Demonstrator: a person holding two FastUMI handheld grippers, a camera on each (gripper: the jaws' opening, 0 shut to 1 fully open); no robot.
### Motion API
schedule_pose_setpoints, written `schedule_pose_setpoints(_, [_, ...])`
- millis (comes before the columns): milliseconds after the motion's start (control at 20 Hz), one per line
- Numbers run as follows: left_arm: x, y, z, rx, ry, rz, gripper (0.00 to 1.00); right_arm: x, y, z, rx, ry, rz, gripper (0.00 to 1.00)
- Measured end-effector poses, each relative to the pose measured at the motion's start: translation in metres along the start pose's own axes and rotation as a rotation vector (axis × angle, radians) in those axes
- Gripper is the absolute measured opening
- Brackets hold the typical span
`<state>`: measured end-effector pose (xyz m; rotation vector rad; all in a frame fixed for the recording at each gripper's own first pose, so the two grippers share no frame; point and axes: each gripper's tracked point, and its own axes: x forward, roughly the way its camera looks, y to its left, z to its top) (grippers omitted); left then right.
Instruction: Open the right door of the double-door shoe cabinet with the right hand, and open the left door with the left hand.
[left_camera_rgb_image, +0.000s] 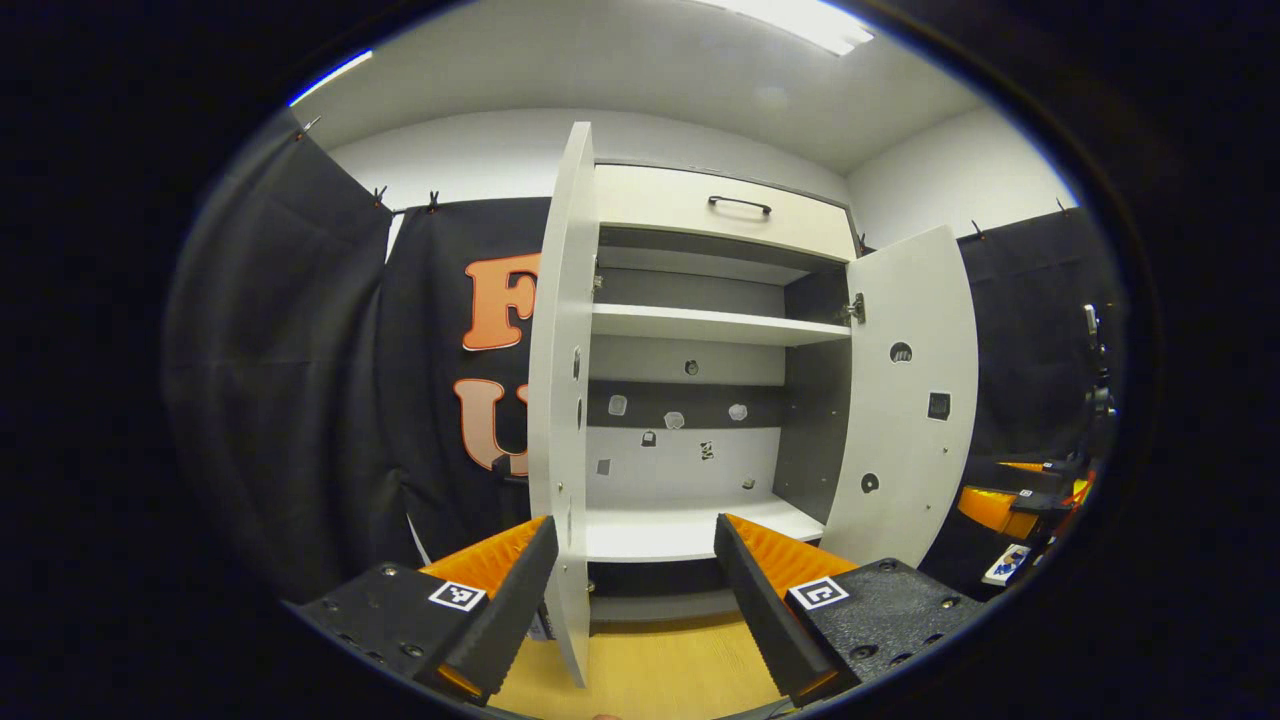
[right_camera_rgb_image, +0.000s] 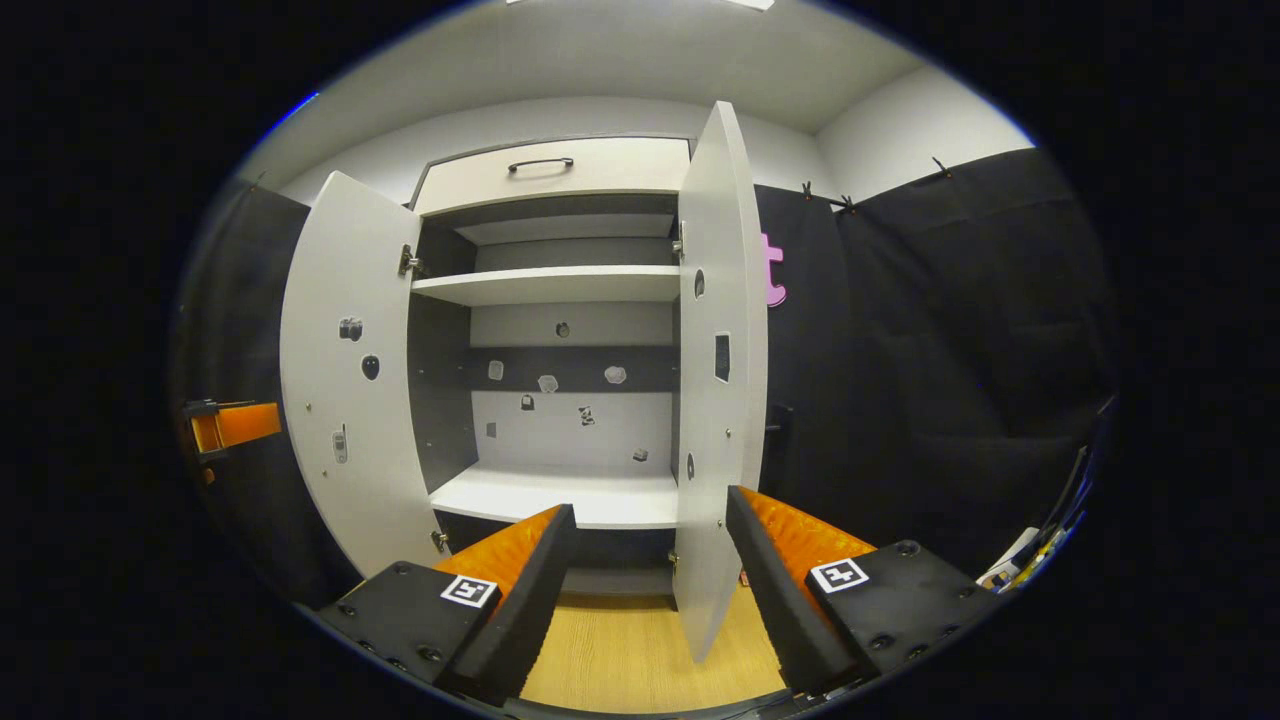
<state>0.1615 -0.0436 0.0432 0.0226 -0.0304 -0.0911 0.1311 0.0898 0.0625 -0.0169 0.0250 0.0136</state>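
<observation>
- Shoe cabinet (left_camera_rgb_image: 700, 420) stands dead ahead against the back wall, and both its doors are swung wide open, so the grey-and-white interior is on full show.
- Left door (left_camera_rgb_image: 560, 400) comes out edge-on toward the left gripper view, its free edge sitting between that gripper's two fingers, nearer the left one; whether it touches a finger I cannot tell.
- Right door (left_camera_rgb_image: 905, 400) hangs open at the far side of that same view, inner face showing with a few small holes.
- Over in the right gripper view the right door comes out nearly edge-on too, its lower edge down between the two fingers.
- Upper shelf (left_camera_rgb_image: 710, 325) and bottom shelf (left_camera_rgb_image: 690, 530) are both bare, and a drawer front with a dark handle (left_camera_rgb_image: 740, 205) tops the cabinet.
- Wooden floor (left_camera_rgb_image: 660, 670) shows below the doors.
- Left gripper (left_camera_rgb_image: 630, 600) is spread wide, gripping nothing.
- Right gripper (right_camera_rgb_image: 650, 590) is likewise parted wide, fingers either side of the door with clear gaps, nothing clamped.
</observation>
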Motion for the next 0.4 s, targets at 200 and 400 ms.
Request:
schedule_pose_setpoints(200, [-0.0002, -0.0016, 0.0005, -0.003, 0.000, 0.002, 0.95, -0.0011, -0.0026, 0.0018, -0.001, -0.006, -0.002, 0.98])
schedule_pose_setpoints(400, [0.0000, -0.0027, -0.0009, -0.004, 0.005, -0.001, 0.95, -0.0001, -0.0043, 0.0013, 0.000, -0.006, -0.004, 0.89])
